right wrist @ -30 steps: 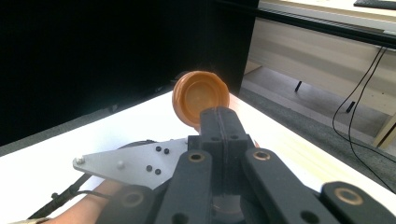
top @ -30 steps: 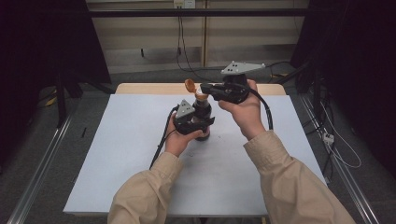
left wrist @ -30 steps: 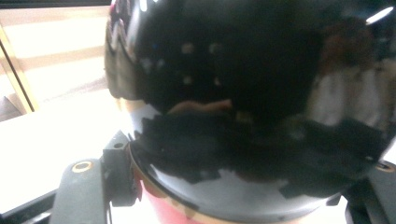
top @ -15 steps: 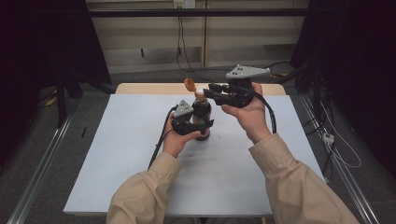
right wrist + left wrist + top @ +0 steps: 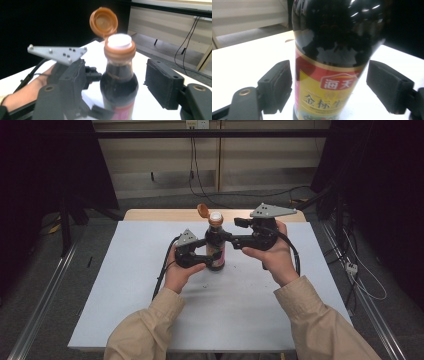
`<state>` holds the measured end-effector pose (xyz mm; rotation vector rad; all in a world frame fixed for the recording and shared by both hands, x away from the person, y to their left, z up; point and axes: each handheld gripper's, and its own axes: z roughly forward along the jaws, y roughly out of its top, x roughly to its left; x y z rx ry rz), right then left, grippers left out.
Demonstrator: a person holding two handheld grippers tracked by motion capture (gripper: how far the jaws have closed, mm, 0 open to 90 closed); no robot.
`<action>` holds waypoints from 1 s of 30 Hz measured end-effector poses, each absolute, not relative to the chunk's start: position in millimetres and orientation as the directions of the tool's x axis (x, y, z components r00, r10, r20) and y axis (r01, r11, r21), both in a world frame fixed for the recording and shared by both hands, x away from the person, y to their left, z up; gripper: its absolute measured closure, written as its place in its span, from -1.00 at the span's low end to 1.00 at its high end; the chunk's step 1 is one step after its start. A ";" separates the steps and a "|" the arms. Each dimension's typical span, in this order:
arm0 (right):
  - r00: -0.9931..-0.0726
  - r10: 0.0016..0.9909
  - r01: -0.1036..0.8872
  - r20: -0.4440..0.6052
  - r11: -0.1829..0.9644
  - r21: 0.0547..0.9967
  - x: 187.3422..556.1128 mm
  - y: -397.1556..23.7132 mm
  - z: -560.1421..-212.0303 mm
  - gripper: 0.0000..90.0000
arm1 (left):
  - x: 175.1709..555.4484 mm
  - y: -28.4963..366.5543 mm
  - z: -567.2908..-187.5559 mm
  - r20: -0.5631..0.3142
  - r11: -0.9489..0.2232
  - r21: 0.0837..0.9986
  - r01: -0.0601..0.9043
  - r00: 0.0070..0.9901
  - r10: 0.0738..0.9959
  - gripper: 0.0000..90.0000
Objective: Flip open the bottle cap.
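Both tools let go of the opened bottle.
Left tool [image 5: 199, 256] and right tool [image 5: 231, 238] have just spread apart around the dark glass sauce bottle [image 5: 215, 247]; its orange flip cap [image 5: 202, 210] hangs open, upright on the white worktop [image 5: 125, 285].

Right gripper [image 5: 117, 82] has just opened around the dark bottle's [image 5: 119, 87] neck, its flip cap [image 5: 103, 21] up.

High view above the person's side, looking forward and down on the tabletop [image 5: 125, 285], each tool's camera close along its jaws, all sharing the bottle [image 5: 215, 251].
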<state>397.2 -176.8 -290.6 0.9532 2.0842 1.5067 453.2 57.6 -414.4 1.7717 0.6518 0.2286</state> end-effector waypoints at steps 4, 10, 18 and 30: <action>-0.682 0.726 0.306 0.083 0.180 0.935 390.4 -184.2 -299.0 -0.38 | 447.8 65.6 -412.4 -0.173 -0.173 0.938 0.301 0.837 0.518 -0.65; -0.681 0.724 0.334 0.108 0.176 0.926 380.5 -192.6 -318.6 -0.44 | 440.8 81.9 -411.9 -0.190 -0.155 0.938 0.310 0.833 0.519 -0.68; -0.675 0.730 0.350 0.108 0.188 0.918 367.4 -199.7 -343.9 -0.48 | 428.2 98.7 -409.9 -0.184 -0.158 0.942 0.295 0.851 0.491 -0.73; -0.660 0.743 0.357 0.113 0.177 0.917 344.7 -215.6 -375.5 -0.48 | 412.9 119.6 -420.2 -0.152 -0.230 0.932 0.281 0.877 0.456 -0.75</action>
